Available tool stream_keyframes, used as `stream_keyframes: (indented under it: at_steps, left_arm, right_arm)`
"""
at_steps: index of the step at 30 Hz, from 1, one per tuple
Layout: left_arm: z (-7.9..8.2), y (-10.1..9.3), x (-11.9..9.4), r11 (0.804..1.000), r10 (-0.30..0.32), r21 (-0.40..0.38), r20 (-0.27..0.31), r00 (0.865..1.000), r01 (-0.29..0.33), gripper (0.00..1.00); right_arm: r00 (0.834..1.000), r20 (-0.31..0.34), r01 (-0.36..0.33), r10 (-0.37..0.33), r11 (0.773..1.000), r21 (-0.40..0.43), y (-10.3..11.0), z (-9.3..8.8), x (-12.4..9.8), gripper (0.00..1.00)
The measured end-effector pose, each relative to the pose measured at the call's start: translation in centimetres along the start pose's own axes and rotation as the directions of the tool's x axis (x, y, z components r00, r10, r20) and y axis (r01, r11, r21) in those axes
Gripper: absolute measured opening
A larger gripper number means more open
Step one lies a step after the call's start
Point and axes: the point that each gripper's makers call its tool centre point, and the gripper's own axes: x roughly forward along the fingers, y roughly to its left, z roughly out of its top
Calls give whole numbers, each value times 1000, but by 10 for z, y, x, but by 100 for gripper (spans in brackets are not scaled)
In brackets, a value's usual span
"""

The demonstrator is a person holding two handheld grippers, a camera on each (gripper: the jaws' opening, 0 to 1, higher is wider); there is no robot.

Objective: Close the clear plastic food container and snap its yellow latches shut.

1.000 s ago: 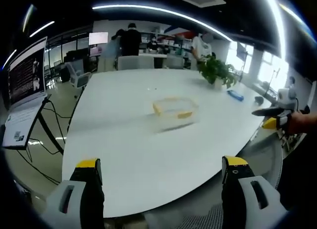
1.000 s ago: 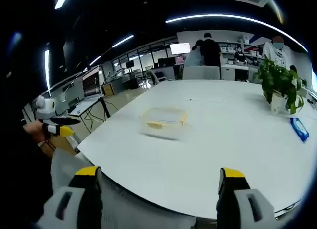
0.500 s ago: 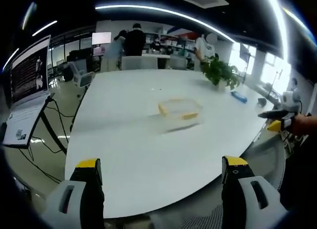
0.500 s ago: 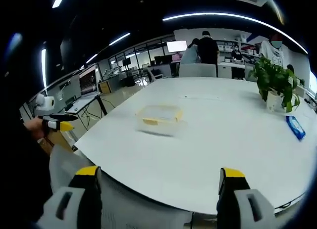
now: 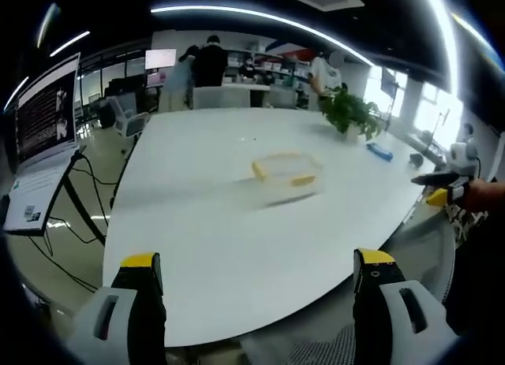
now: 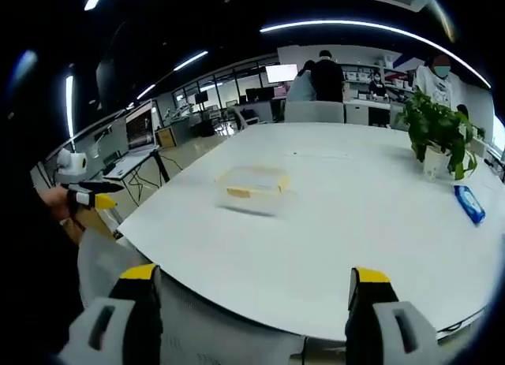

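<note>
Big open office: white counter [image 5: 221, 223], potted plant [image 6: 439, 132], monitor [image 5: 43, 117] off to the side, ceiling strip lights [image 5: 260, 16].

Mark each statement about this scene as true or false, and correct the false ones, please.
1. The container stands on the white table. True.
2. The right gripper holds the container. False: its jaws are apart and empty, far from it.
3. A potted plant stands on the table. True.
4. The left gripper is shut. False: its jaws are wide apart.
5. A blue object lies inside the container. False: it lies on the table near the plant.
</note>
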Motion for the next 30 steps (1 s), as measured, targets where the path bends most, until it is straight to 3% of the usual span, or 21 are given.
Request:
stream_keyframes:
  at_steps: [30]
  left_arm:
    - [-5,-1,-4,1000,7,-9,2,1000,-7,99]
  right_arm:
    - [1000,-17,-22,22,1000,4,6,-5,6,100]
